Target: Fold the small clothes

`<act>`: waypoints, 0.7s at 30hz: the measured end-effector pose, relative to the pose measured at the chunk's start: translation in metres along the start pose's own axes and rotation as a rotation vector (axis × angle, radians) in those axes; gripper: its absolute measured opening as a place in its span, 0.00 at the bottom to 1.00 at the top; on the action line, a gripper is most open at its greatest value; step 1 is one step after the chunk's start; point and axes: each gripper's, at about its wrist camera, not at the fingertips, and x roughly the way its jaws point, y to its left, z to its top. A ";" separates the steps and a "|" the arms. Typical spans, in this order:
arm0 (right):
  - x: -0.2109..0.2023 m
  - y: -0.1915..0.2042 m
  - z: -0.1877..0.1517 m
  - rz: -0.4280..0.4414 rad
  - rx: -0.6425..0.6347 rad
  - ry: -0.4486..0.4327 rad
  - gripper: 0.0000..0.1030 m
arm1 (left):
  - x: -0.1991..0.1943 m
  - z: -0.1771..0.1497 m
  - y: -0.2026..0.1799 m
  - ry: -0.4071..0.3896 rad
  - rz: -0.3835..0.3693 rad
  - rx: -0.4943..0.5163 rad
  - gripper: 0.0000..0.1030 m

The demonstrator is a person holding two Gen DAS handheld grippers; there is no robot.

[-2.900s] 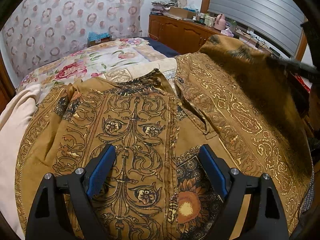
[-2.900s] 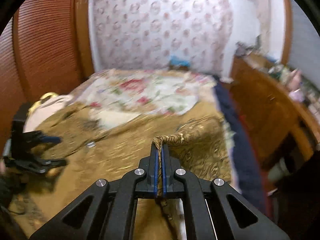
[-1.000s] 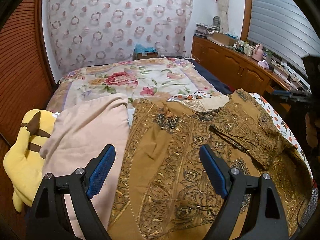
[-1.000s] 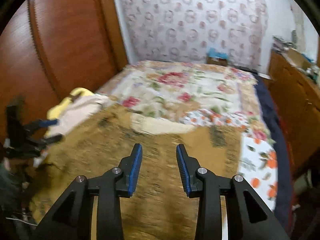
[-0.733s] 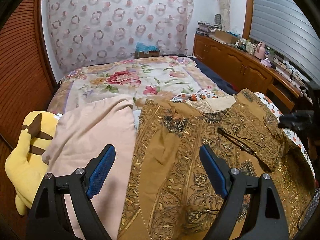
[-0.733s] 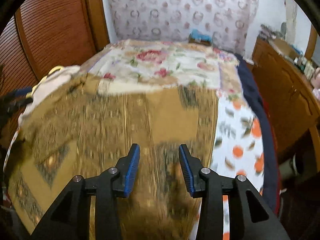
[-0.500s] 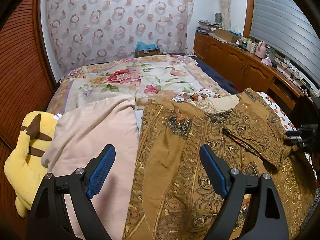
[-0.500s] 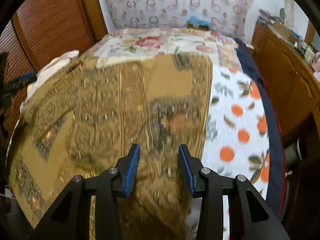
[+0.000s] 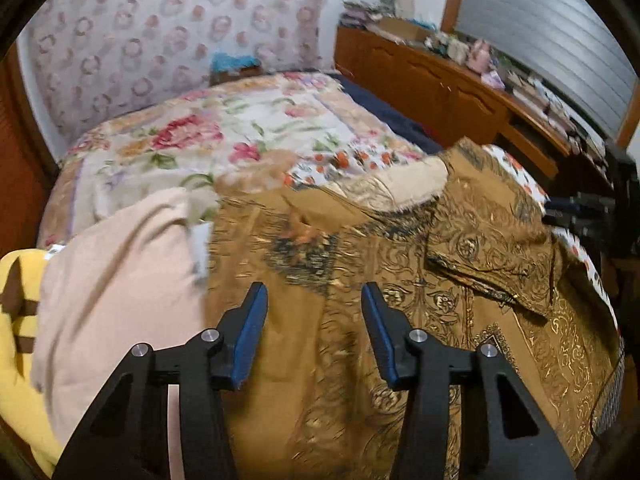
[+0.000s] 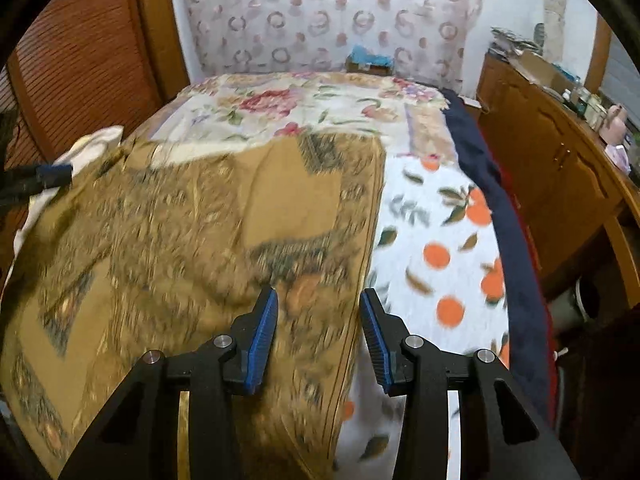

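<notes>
A brown garment with gold scroll print [image 9: 400,280] lies spread on the bed, its right sleeve folded in over the body [image 9: 496,240]. My left gripper [image 9: 314,304] is open and empty above the garment's left part. In the right wrist view the same garment [image 10: 192,232] fills the left half, blurred. My right gripper [image 10: 318,312] is open and empty above the garment's right edge. The other gripper shows at the left edge [image 10: 36,178] of that view.
A pink cloth [image 9: 116,280] and a yellow plush toy [image 9: 16,320] lie left of the garment. A floral quilt [image 9: 208,136] covers the far bed, an orange-print sheet [image 10: 440,240] the right side. A wooden cabinet [image 10: 560,168] with clutter runs along the right.
My right gripper let go of the sleeve, opened and moved to the garment's right edge. My left gripper's jaws narrowed a little and it moved rightwards over the garment.
</notes>
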 end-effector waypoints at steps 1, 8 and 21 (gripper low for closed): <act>-0.001 -0.001 0.003 0.013 0.002 -0.010 0.43 | 0.004 0.000 -0.002 0.012 -0.003 0.009 0.49; -0.013 -0.009 0.007 0.040 -0.007 -0.055 0.43 | 0.032 0.002 -0.013 0.080 0.007 0.056 0.36; 0.028 -0.023 0.028 0.025 -0.020 -0.030 0.48 | -0.073 0.029 0.057 -0.187 0.150 -0.099 0.03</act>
